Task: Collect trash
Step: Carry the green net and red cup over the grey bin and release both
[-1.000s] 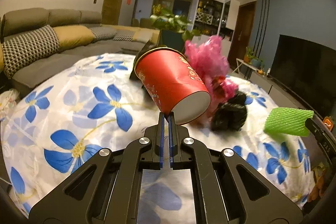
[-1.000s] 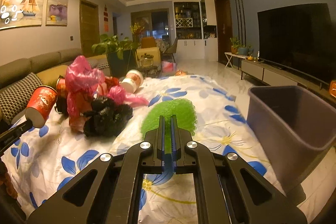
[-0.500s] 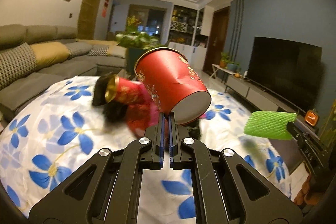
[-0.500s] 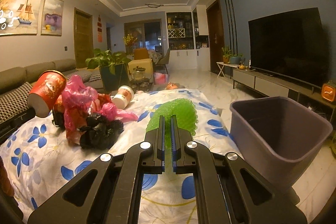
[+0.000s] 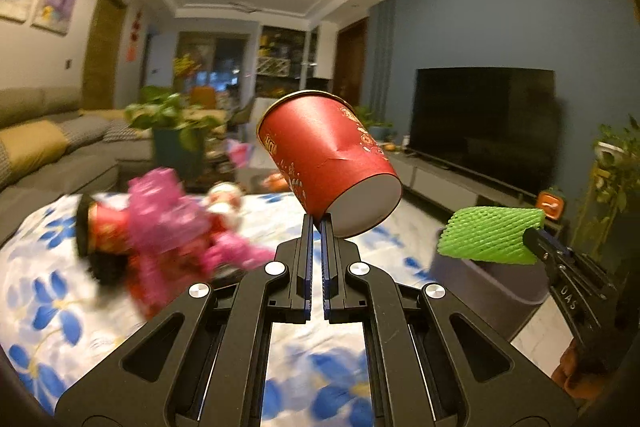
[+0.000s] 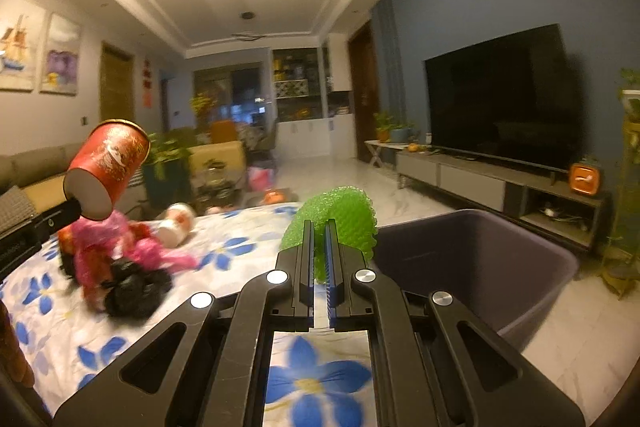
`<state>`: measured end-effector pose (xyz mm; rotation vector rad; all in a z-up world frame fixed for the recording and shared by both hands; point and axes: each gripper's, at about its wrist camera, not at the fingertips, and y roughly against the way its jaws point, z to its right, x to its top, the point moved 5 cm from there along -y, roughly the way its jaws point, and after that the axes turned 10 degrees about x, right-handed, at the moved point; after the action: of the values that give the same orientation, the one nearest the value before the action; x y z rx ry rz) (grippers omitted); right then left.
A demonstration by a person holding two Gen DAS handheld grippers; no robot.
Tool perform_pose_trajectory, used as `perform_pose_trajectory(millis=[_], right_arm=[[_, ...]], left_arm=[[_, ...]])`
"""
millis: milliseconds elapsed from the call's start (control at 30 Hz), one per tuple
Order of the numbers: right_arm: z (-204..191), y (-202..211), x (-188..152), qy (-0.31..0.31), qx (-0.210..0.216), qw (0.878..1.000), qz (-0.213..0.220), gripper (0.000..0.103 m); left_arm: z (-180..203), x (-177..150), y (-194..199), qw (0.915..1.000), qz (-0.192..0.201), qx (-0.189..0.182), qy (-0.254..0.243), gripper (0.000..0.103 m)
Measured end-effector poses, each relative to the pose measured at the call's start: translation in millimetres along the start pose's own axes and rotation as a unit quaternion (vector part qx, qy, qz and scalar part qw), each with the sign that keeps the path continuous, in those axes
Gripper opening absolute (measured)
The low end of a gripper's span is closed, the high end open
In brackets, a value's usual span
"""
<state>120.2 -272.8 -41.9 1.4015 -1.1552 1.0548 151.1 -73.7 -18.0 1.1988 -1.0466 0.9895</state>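
My left gripper [image 5: 316, 223] is shut on the bottom rim of a red paper cup [image 5: 326, 159], which tilts up with its white base towards the camera. The same red paper cup [image 6: 108, 169] hangs at the left of the right wrist view. My right gripper [image 6: 319, 227] is shut on a green foam net [image 6: 336, 223], held in the air beside the grey bin [image 6: 480, 267]. In the left wrist view the green foam net [image 5: 488, 235] floats above the grey bin [image 5: 488, 287]. A blurred heap of pink plastic [image 5: 168, 223] and a black bag [image 6: 132, 291] lies on the table.
The table wears a white cloth with blue flowers [image 6: 316, 383]. A tipped white cup [image 6: 176, 227] lies behind the heap. A sofa [image 5: 40, 147] stands at left, a television [image 6: 500, 99] on a low cabinet at right, potted plants beyond the table.
Both grippers rose and swung right with their loads. The trash heap slid to the left of both views, and the grey bin came closer, now showing under the green net.
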Motion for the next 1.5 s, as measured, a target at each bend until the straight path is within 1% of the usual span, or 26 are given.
perform_pose_trajectory(millis=[133, 233, 333, 400, 567, 767, 867, 967, 1033, 1100, 1167, 1233, 1367, 1500], right_arm=[[30.5, 3.9, 2.7, -0.004, -0.048, 0.999, 0.009, 0.006], [49.1, 2.9, 0.6, -0.008, -0.075, 0.997, 0.007, 0.006], [65.6, -0.4, -4.5, -0.014, -0.092, 0.996, 0.0, 0.006], [71.8, -3.7, -8.8, -0.017, -0.097, 0.995, -0.006, 0.006], [85.8, -10.2, -16.6, -0.022, -0.104, 0.994, -0.017, 0.006], [94.6, -17.4, -22.2, -0.031, -0.097, 0.994, -0.026, 0.006], [99.0, -23.9, -24.9, -0.04, -0.093, 0.994, -0.036, 0.006], [103.2, -25.8, -27.4, -0.047, -0.094, 0.994, -0.036, 0.006], [105.4, -25.2, -29.1, -0.052, -0.093, 0.994, -0.035, 0.012], [108.8, -24.2, -29.6, -0.054, -0.1, 0.993, -0.034, 0.026], [111.9, -22.9, -29.1, -0.057, -0.101, 0.993, -0.032, 0.036], [115.0, -19.2, -27.7, -0.056, -0.115, 0.992, -0.024, 0.037], [121.8, -7.8, -24.0, -0.062, -0.143, 0.988, -0.004, 0.049], [121.9, -1.7, -22.4, -0.06, -0.15, 0.987, 0.005, 0.051]], left_arm=[[40.2, 2.9, -16.7, 0.9989, 0.005, -0.044, -0.014, 0.003], [65.3, 1.0, -29.5, 0.9974, 0.003, -0.07, -0.021, 0.003], [93.8, -5.6, -43.2, 0.995, -0.005, -0.096, -0.028, 0.003], [112.0, -10.4, -51.1, 0.9928, -0.013, -0.113, -0.035, 0.003], [140.3, -18.1, -64.4, 0.9886, -0.023, -0.141, -0.046, 0.003], [164.7, -25.4, -74.0, 0.9851, -0.031, -0.16, -0.056, 0.003], [172.4, -28.6, -77.0, 0.9838, -0.034, -0.167, -0.057, 0.003], [179.5, -32.0, -80.5, 0.9824, -0.036, -0.173, -0.061, 0.003], [183.9, -34.2, -82.6, 0.9812, -0.039, -0.178, -0.063, 0.003], [188.3, -38.1, -86.5, 0.9798, -0.046, -0.184, -0.062, 0.003], [192.3, -41.9, -88.4, 0.9785, -0.049, -0.189, -0.066, 0.003], [197.5, -47.4, -90.7, 0.9765, -0.056, -0.195, -0.072, 0.003], [209.2, -59.8, -94.5, 0.9717, -0.073, -0.208, -0.084, 0.003], [217.7, -72.5, -95.5, 0.9686, -0.084, -0.211, -0.1, 0.003]])
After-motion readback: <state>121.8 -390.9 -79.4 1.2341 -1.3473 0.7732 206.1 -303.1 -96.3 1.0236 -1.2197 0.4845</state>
